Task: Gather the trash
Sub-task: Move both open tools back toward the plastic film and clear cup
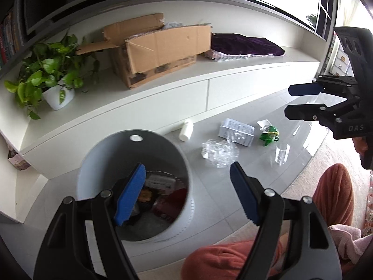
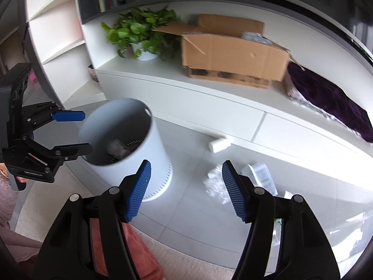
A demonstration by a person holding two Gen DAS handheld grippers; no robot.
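White cylindrical bin [image 1: 135, 186]: near left on the floor tiles, upright, mouth open to receive; some items already inside.
Printed carton [image 1: 236, 131], crumpled clear plastic [image 1: 219, 152], white bottle [image 1: 186, 130], green wrapper [image 1: 269, 135]: loose on the floor right of the bin, uncollected.
Left gripper [image 1: 186, 191]: above the bin rim, jaws spread, empty.
Right gripper [image 2: 184, 189]: jaws spread, empty, aimed toward the plastic.

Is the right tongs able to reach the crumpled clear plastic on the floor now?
Probably yes. The right tongs are open and empty, and the crumpled clear plastic lies on the bare floor just ahead, apart from the white bin.
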